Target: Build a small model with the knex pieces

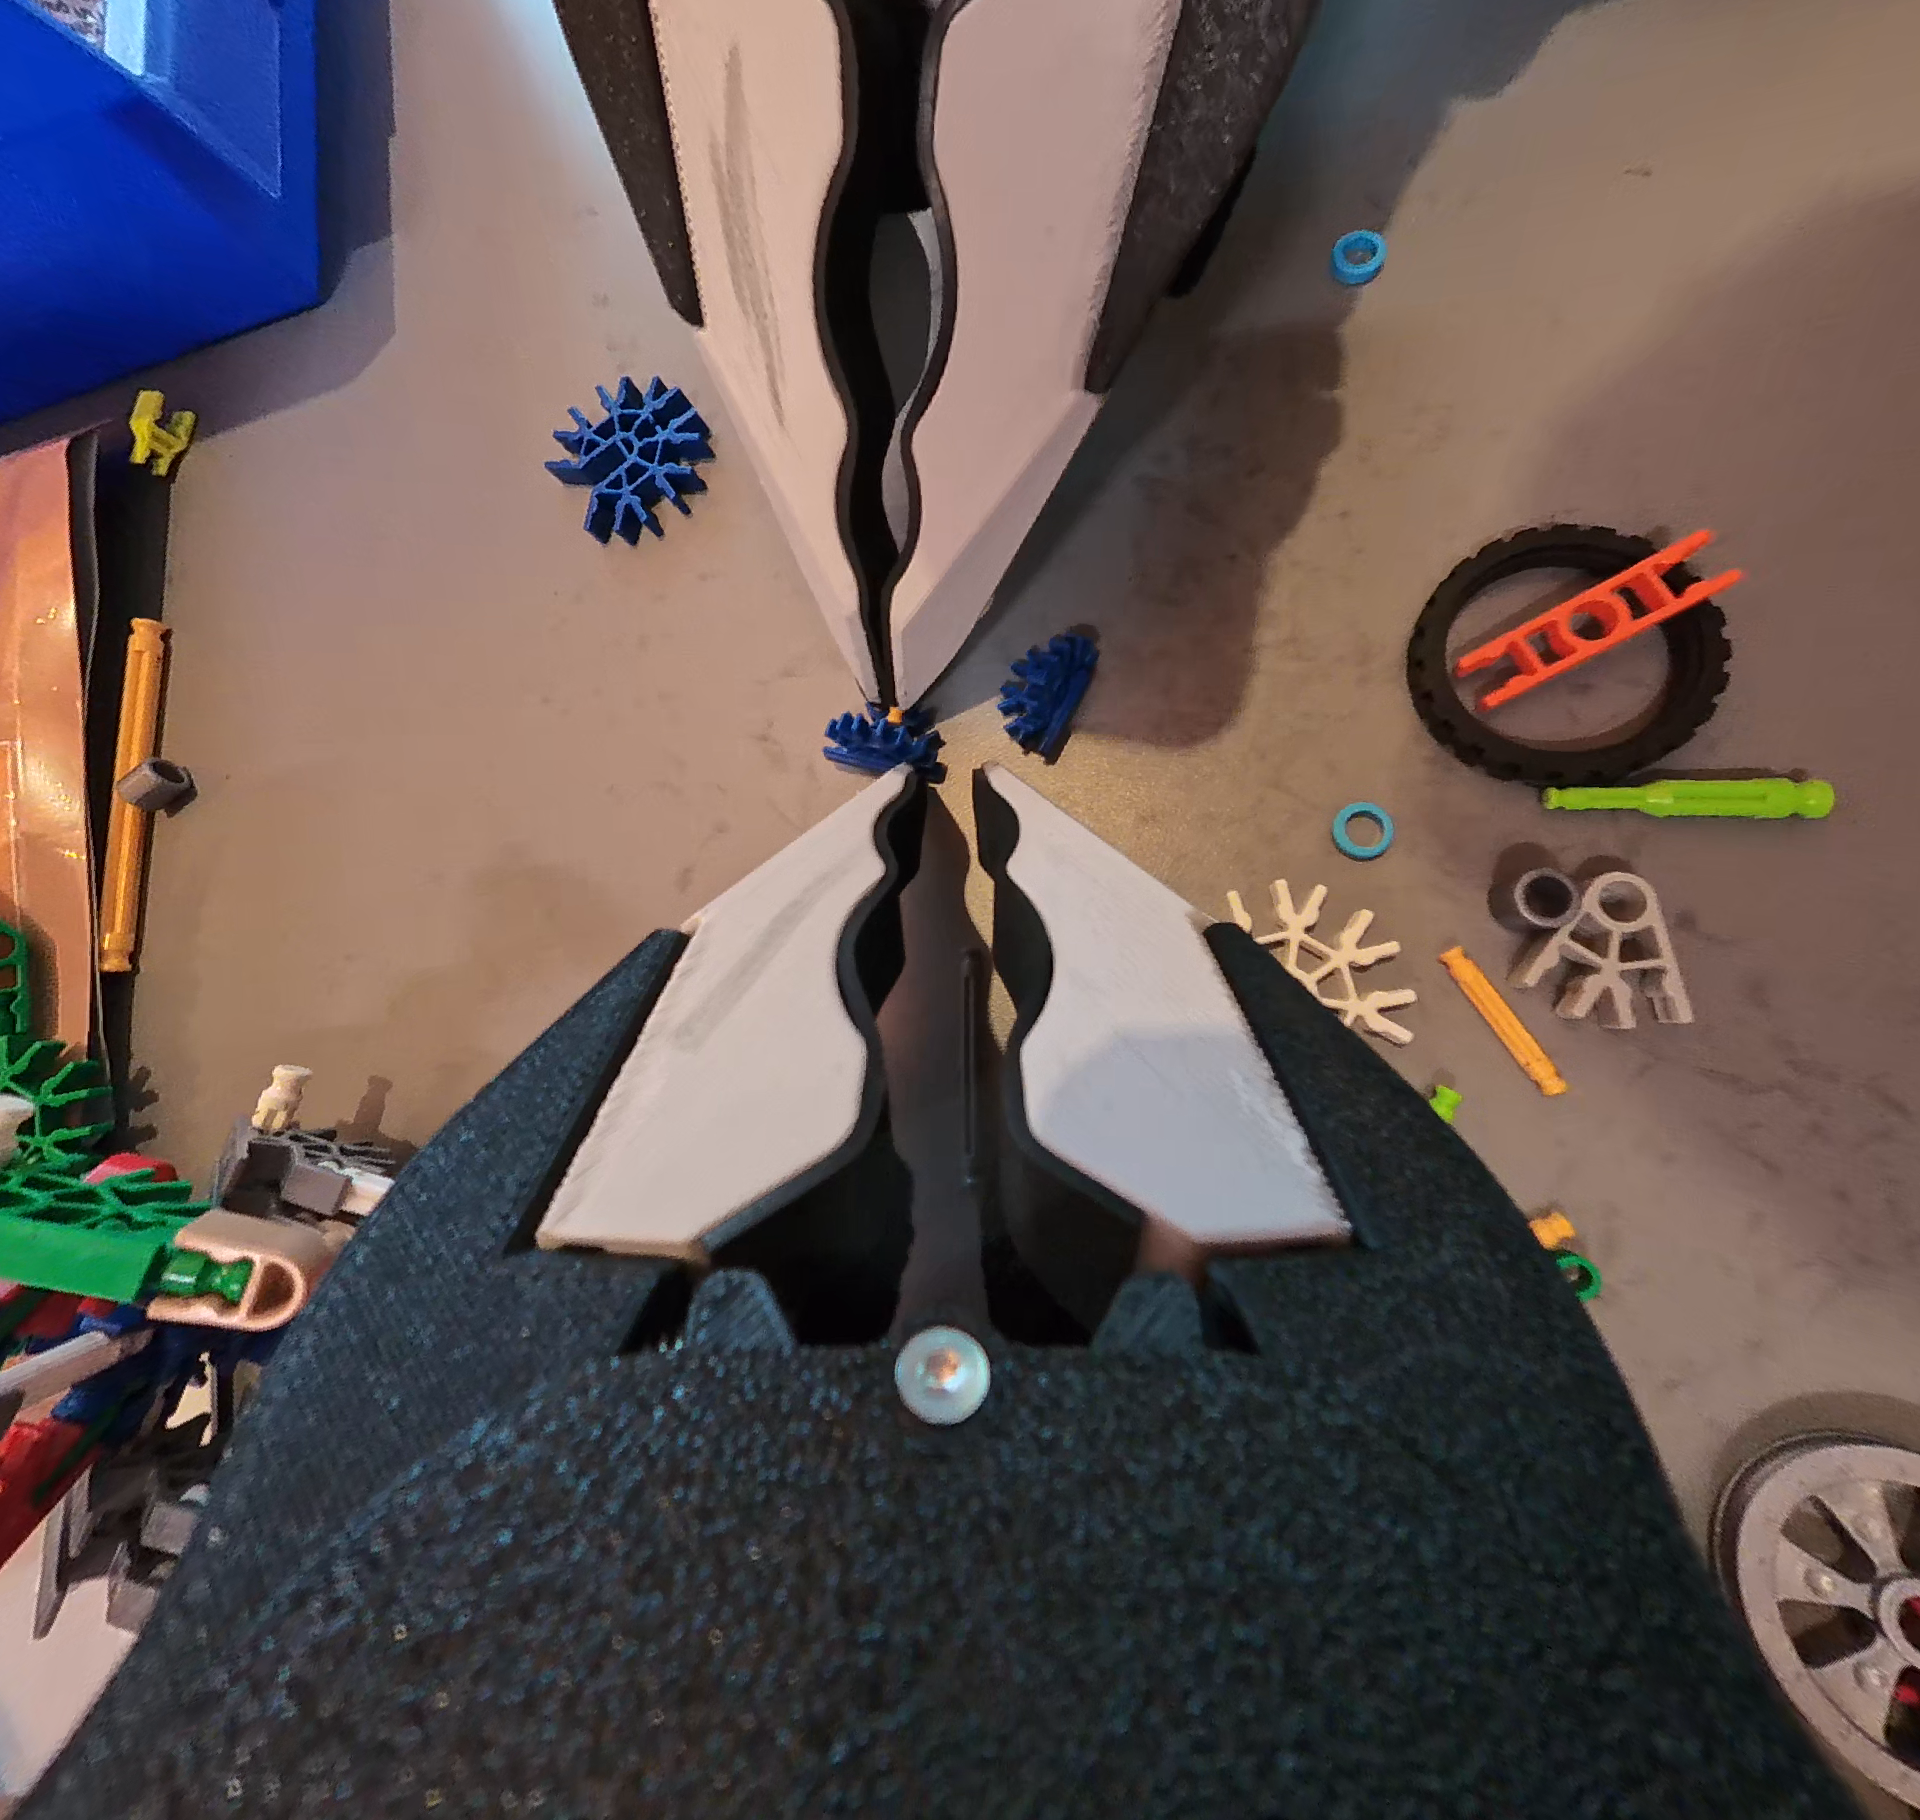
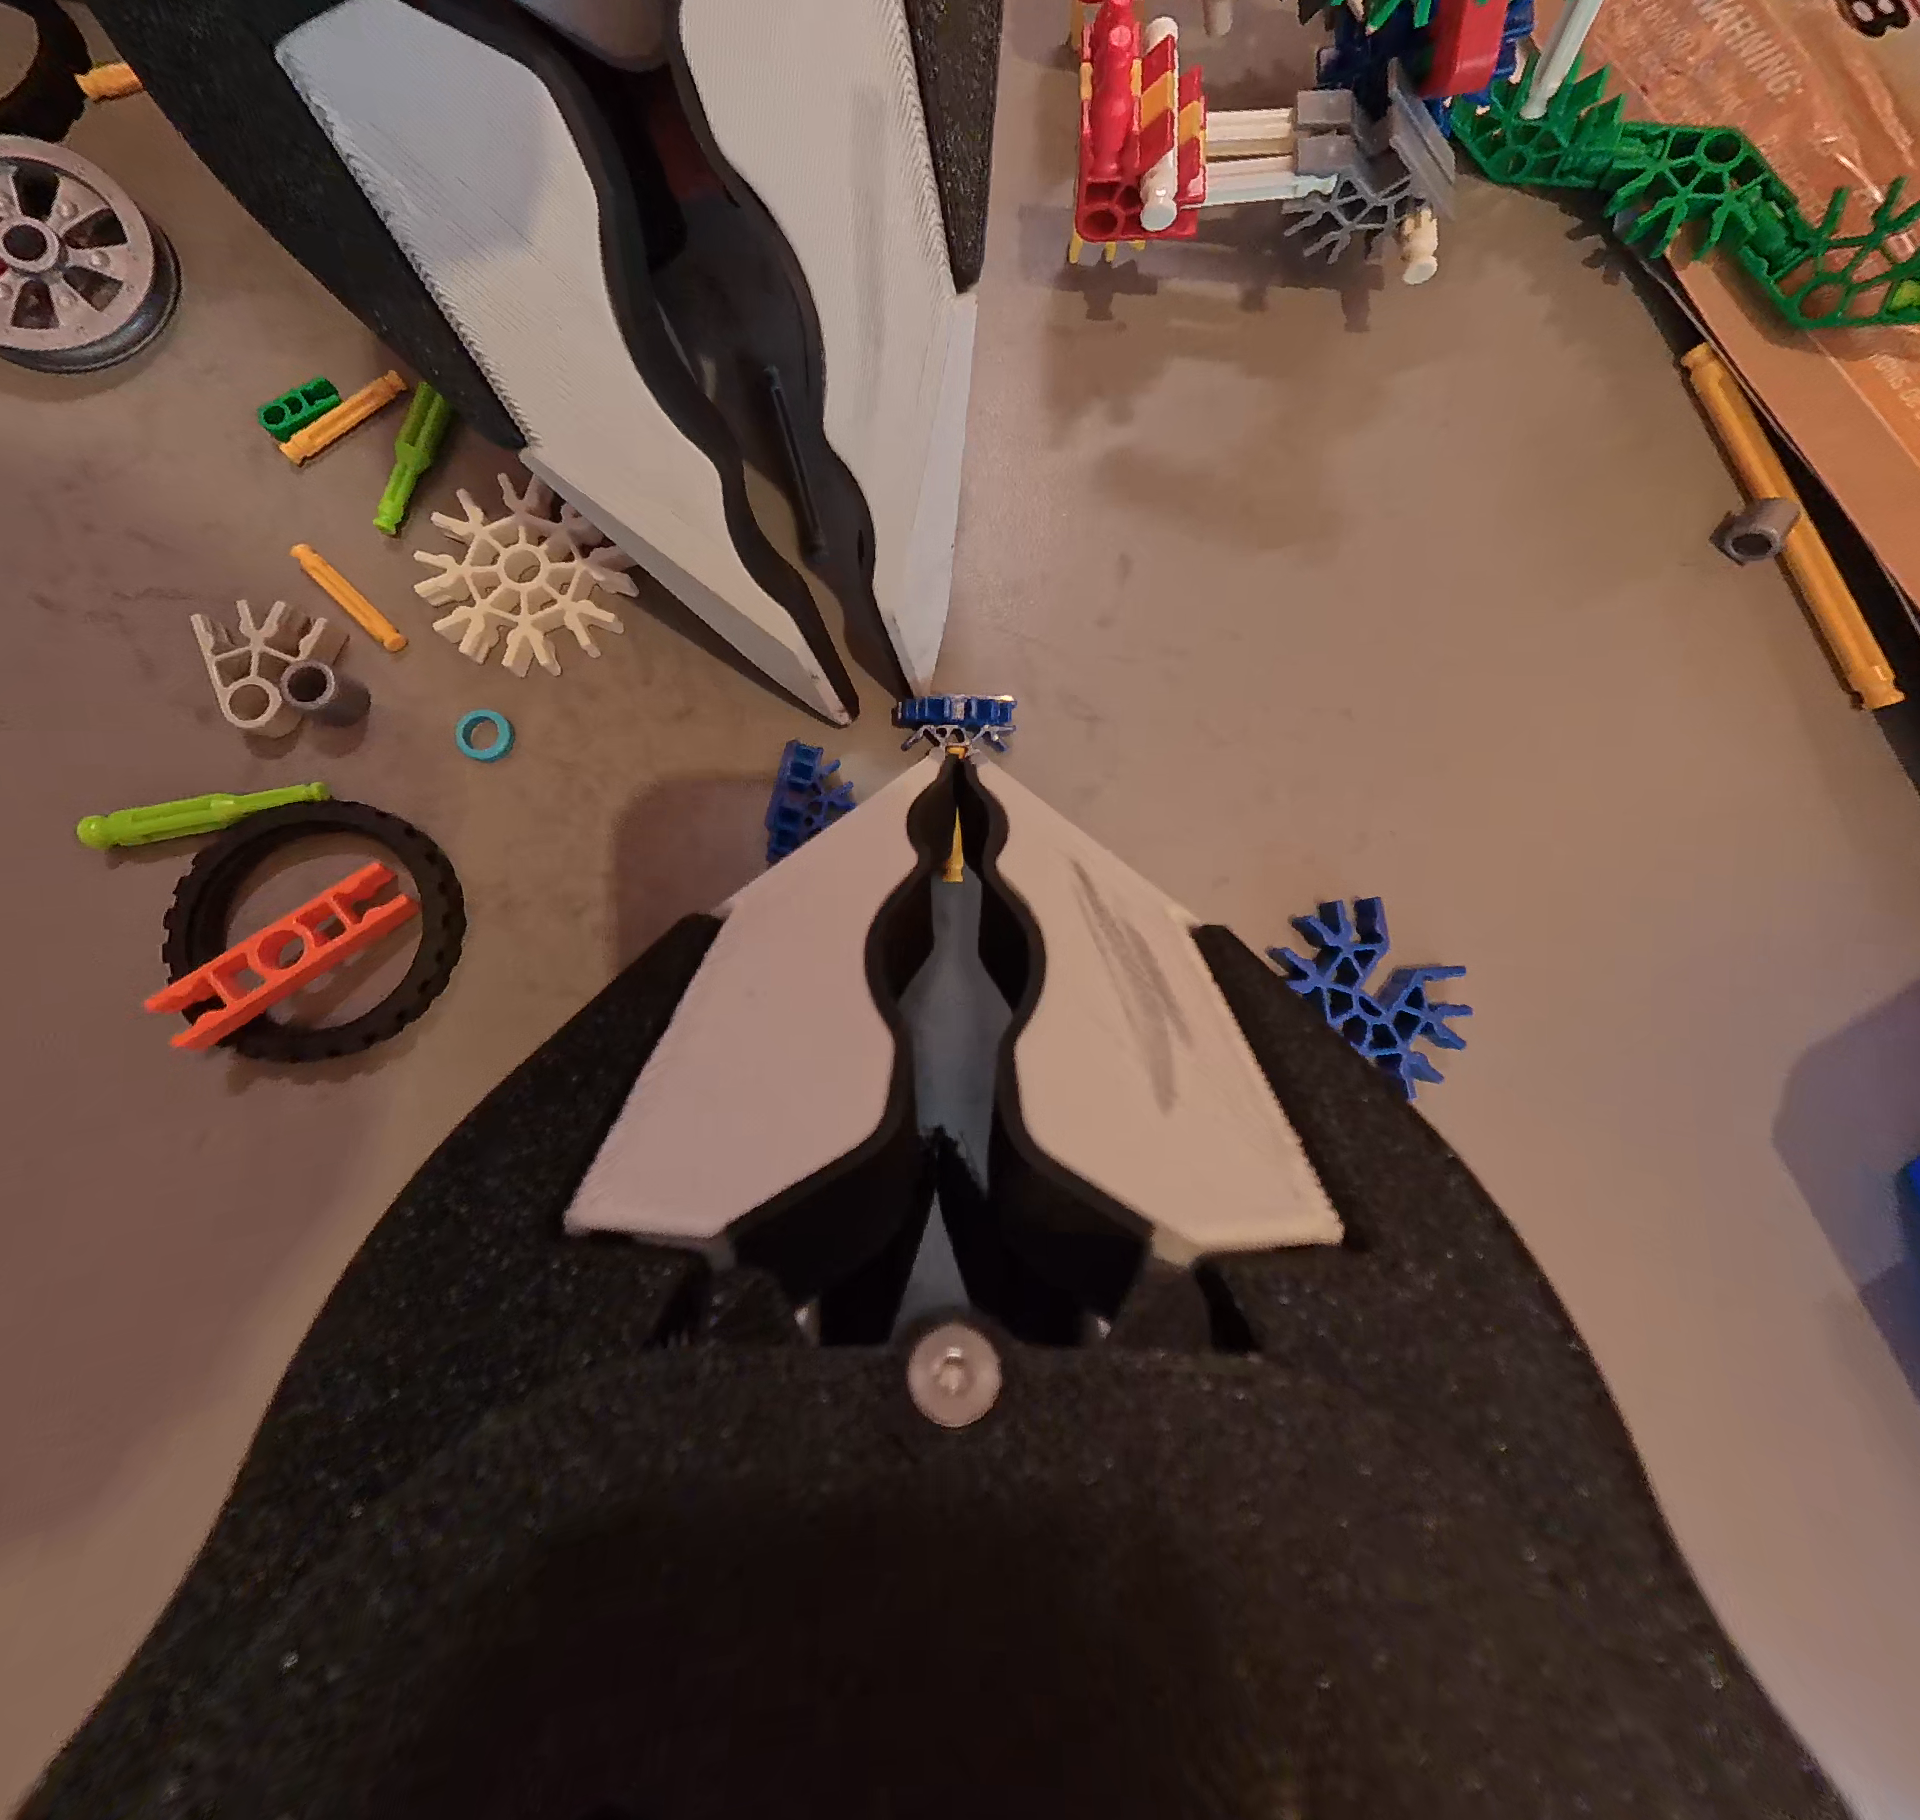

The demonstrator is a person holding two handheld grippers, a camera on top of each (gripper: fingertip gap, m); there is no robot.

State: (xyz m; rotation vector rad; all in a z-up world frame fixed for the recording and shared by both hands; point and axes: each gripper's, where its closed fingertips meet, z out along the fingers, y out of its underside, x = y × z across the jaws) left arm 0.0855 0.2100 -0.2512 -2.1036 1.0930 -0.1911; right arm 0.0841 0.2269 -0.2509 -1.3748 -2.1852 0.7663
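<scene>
My right gripper (image 2: 951, 771) is shut on a short yellow rod (image 2: 953, 843). The rod's far end sits in a small blue toothed connector (image 2: 956, 719) just above the table. In the left wrist view the right gripper (image 1: 889, 696) comes down from the top and the connector (image 1: 883, 737) sits at its tips. My left gripper (image 1: 945, 773) is open by a narrow gap and holds nothing. Its left fingertip is right at the connector; I cannot tell if it touches. It enters the right wrist view (image 2: 881, 700) from the top.
On the grey table lie a blue snowflake connector (image 1: 631, 458), a second blue connector (image 1: 1049, 695), a black tyre (image 1: 1429, 669) around an orange piece (image 1: 1595, 632), a green rod (image 1: 1688, 796), a white snowflake (image 1: 1330, 960) and a wheel (image 1: 1829, 1583). A blue bin (image 1: 145, 129) and a built model (image 2: 1351, 87) stand at the side. Less than 4 cm separates the two grippers' tips.
</scene>
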